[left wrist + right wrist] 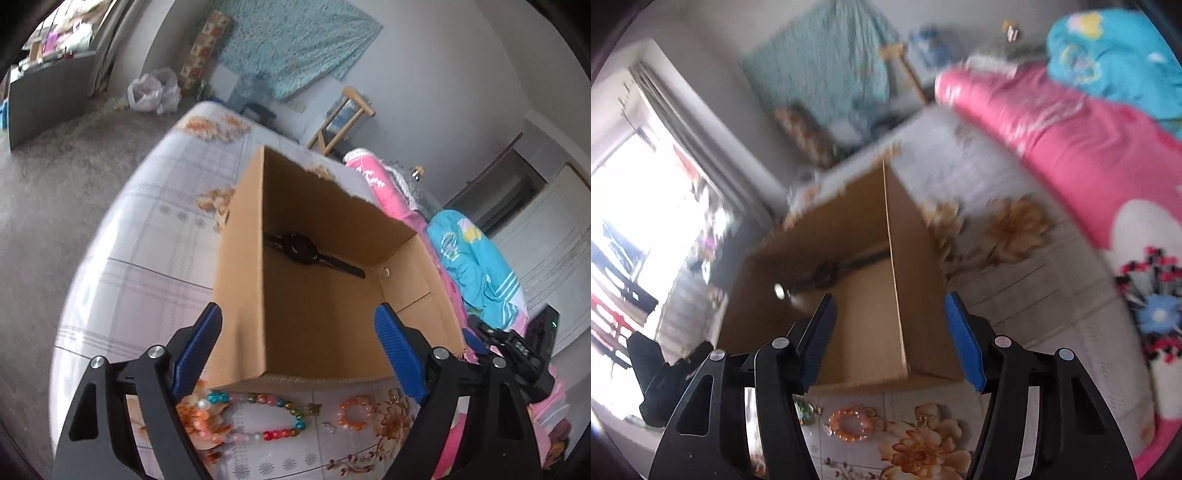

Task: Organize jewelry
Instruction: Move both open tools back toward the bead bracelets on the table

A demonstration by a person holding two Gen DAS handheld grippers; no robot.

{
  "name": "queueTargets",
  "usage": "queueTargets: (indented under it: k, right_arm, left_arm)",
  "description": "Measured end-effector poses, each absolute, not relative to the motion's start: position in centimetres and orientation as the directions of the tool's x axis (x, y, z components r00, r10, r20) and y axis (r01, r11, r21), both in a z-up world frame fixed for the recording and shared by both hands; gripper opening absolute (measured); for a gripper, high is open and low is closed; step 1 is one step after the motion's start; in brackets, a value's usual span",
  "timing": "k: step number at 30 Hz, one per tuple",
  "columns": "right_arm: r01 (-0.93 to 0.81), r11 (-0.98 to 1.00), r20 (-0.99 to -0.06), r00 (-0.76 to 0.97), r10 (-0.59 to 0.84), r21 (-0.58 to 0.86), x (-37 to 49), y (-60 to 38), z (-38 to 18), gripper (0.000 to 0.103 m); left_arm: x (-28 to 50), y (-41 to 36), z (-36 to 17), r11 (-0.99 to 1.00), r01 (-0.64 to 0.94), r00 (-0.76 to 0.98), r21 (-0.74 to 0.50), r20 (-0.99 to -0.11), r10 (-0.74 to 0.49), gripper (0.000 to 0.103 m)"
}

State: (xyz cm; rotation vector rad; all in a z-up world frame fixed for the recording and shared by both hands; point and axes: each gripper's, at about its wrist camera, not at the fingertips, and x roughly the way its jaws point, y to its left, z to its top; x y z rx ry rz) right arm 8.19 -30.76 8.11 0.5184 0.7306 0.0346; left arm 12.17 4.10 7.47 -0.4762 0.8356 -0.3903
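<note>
An open cardboard box (325, 295) stands on the flowered bed sheet, with a black wristwatch (303, 248) lying on its floor; the box (864, 332) and the watch (834, 275) also show in the right wrist view. A multicoloured bead necklace (258, 417) and an orange bead bracelet (355, 412) lie on the sheet in front of the box. The bracelet (850, 423) shows in the right wrist view too. My left gripper (299, 350) is open and empty above the box's near edge. My right gripper (897, 343) is open and empty above the box's right wall.
A pink quilt (1052, 136) and a blue blanket (469, 258) are piled along the bed's right side. A small silver clip (328, 427) lies by the bracelet. The floor (55, 177) drops off to the left. A wooden chair (343, 118) stands behind the bed.
</note>
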Motion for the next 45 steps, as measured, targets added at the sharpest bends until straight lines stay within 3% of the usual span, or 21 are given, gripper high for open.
queueTargets:
  k: [5,7,10,13,16,19,24,31,38,42,45]
  right_arm:
    - [0.226,0.941,-0.634,0.773,-0.018,0.250,4.0,-28.9,10.8,0.059]
    - [0.215,0.967,-0.613,0.786,-0.087,0.139,2.7,-27.5,12.3,0.059]
    - [0.192,0.978,-0.589,0.801,-0.107,0.084,0.8,-25.8,12.3,0.059]
    - [0.196,0.973,-0.584,0.807,-0.088,0.125,-0.9,-24.4,10.7,0.059]
    - [0.160,0.966,-0.617,0.787,0.000,0.204,-1.3,-22.8,8.1,0.059]
    - [0.084,0.966,-0.685,0.720,0.111,0.246,-0.6,-20.9,5.3,0.059]
    - [0.012,0.953,-0.714,0.665,0.219,0.303,0.2,-19.9,3.6,0.059]
    - [-0.015,0.951,-0.719,0.652,0.243,0.308,0.6,-20.2,2.4,0.059]
    - [-0.057,0.946,-0.712,0.644,0.280,0.320,1.3,-20.1,1.8,0.059]
    - [-0.069,0.946,-0.712,0.641,0.285,0.316,1.5,-19.9,1.6,0.060]
    - [-0.075,0.951,-0.717,0.639,0.277,0.301,1.3,-19.7,1.4,0.062]
  left_arm:
    - [8.8,5.7,8.1,0.864,0.131,0.716,-0.486,-0.557,-0.421,0.086]
    - [8.4,5.6,7.0,0.876,0.103,0.697,-0.472,-0.594,-0.402,0.086]
    - [8.1,5.1,5.6,0.886,0.094,0.629,-0.454,-0.663,-0.406,0.086]
    - [7.2,4.2,4.4,0.917,0.085,0.601,-0.390,-0.714,-0.360,0.086]
    - [7.0,2.1,2.8,0.972,0.075,0.561,-0.221,-0.797,-0.224,0.086]
    - [6.9,0.4,1.9,0.986,0.101,0.559,-0.132,-0.812,-0.166,0.086]
    - [7.0,-1.6,-0.7,0.993,0.115,0.519,-0.008,-0.852,-0.067,0.087]
    - [4.5,-1.4,-1.3,0.988,0.150,0.492,0.043,-0.870,-0.037,0.095]
    - [5.8,-0.3,1.4,0.994,0.107,0.546,0.017,-0.836,-0.045,0.095]
    - [7.9,-0.4,-0.6,0.993,0.083,0.496,0.085,-0.868,0.033,0.095]
    - [7.2,0.1,-0.8,0.995,0.080,0.492,0.052,-0.871,0.006,0.096]
